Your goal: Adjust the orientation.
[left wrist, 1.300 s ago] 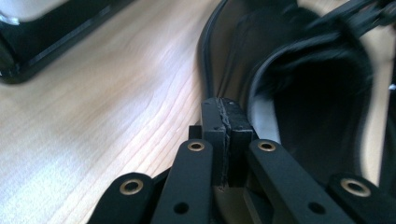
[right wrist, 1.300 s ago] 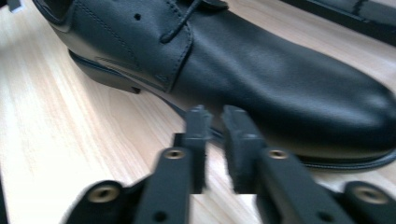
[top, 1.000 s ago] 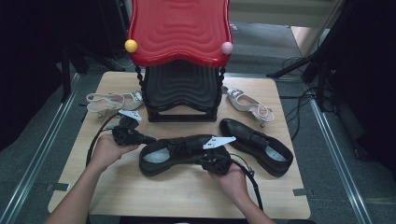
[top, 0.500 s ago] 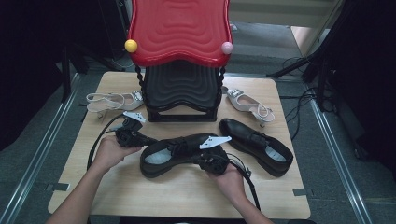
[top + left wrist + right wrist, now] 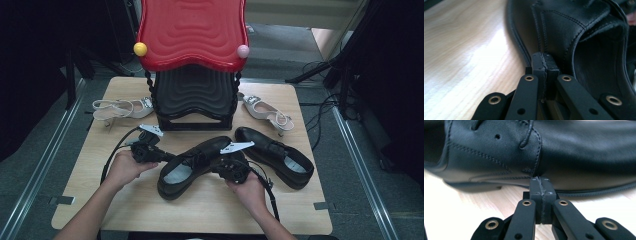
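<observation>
A second black shoe [image 5: 276, 155] lies on the right side of the wooden surface [image 5: 210, 210]. At the back stands a shoe rack [image 5: 194, 60] with a red wavy top shelf and a black shelf beneath it. A pale strappy sandal [image 5: 120, 108] lies to its left, another sandal [image 5: 264, 113] to its right. A yellow ball [image 5: 140, 49] and a pink ball [image 5: 243, 51] sit at the red shelf's front corners.

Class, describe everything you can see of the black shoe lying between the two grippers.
The black shoe is a lace-up of smooth, leather-like material with visible stitching, a dark sole and a pale insole. It lies on the wooden table, set diagonally, in front of the black rack. The left gripper meets its side near the opening, the right gripper its other side just below the laces. Both have their jaws shut, tips against the leather, gripping nothing. A second black shoe lies beside it.
</observation>
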The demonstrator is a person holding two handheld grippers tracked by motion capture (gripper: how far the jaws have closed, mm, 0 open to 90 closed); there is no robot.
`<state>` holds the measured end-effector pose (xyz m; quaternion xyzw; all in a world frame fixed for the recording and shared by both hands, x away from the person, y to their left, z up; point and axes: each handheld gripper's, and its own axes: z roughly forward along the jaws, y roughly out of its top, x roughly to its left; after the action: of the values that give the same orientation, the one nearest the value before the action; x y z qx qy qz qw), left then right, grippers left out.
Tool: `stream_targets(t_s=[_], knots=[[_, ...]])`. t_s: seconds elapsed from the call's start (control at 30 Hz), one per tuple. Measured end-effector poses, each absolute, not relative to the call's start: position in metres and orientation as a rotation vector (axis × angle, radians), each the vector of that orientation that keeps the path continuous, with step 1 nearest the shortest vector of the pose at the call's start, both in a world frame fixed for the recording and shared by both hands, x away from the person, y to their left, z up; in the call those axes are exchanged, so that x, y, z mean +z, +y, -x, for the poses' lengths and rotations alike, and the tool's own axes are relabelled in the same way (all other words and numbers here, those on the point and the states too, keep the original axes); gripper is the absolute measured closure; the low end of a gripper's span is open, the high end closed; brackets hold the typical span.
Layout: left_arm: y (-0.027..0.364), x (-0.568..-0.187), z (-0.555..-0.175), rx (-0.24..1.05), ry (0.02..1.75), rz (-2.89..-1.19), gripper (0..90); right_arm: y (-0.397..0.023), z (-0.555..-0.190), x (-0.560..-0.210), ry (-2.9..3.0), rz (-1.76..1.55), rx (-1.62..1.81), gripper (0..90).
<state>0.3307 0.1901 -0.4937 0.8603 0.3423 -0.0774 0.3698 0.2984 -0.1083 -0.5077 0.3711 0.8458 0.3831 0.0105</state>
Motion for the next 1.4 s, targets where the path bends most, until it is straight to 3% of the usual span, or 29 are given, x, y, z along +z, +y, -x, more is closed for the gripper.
stream_targets(t_s=[0.53,1.0,1.3,1.33,1.4], knots=[[0.163,-0.498,-0.315,-0.256,0.852,-2.176,90.0,-0.121,-0.311,-0.506,2.589,-1.291,1.167,90.0],[0.132,-0.501,-0.300,-0.198,0.841,-2.166,90.0,-0.125,-0.327,-0.502,2.538,-1.342,1.103,90.0],[0.124,-0.502,-0.298,-0.237,0.845,-2.147,90.0,-0.130,-0.334,-0.501,2.526,-1.336,1.094,90.0],[0.126,-0.501,-0.299,-0.209,0.850,-2.163,88.0,-0.131,-0.334,-0.501,2.529,-1.329,1.106,90.0],[0.128,-0.500,-0.299,-0.179,0.859,-2.175,70.4,-0.133,-0.334,-0.500,2.527,-1.331,1.121,90.0]])
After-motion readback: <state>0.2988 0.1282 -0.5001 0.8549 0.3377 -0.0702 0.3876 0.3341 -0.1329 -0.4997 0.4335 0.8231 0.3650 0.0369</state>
